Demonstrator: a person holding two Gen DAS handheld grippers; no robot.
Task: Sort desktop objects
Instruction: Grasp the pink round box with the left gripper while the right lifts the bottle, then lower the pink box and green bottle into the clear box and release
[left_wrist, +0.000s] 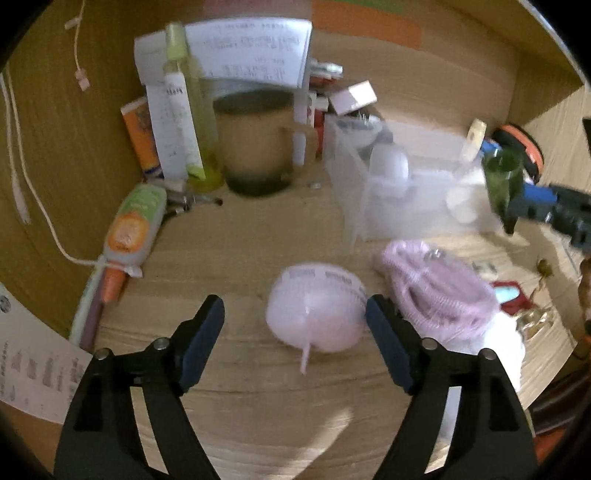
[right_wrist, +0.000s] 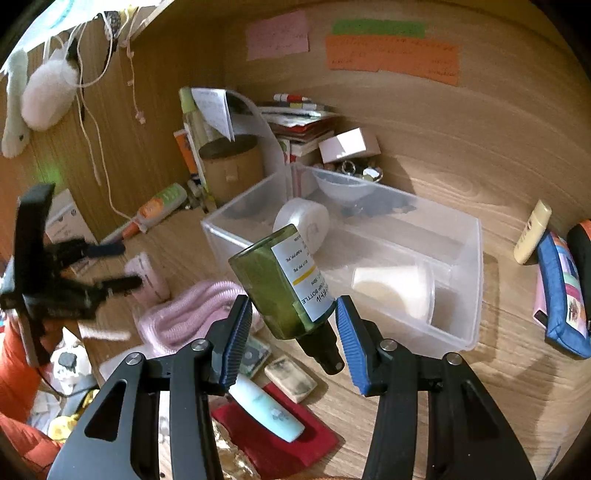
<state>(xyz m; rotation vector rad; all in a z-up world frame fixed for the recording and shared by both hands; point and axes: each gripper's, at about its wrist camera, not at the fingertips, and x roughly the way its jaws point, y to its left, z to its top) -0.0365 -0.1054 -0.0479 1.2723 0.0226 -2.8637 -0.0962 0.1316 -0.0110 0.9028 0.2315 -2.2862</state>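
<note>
The right gripper (right_wrist: 293, 317) clamps a green bottle (right_wrist: 284, 280) tilted above the clear box (right_wrist: 469, 295), so it could slip; the left gripper (left_wrist: 295, 325) gapes empty beside the box.

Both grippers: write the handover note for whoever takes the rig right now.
Right gripper: jaws shut on the green pump bottle, held tilted above the desk in front of the clear plastic bin.
Left gripper: jaws open, holding nothing; the pink round container lies on the desk between them.
Done: a white round jar and a cream tub are in the bin.
Left: bin the bottle; the pink knit bundle and small items remain loose.
</note>
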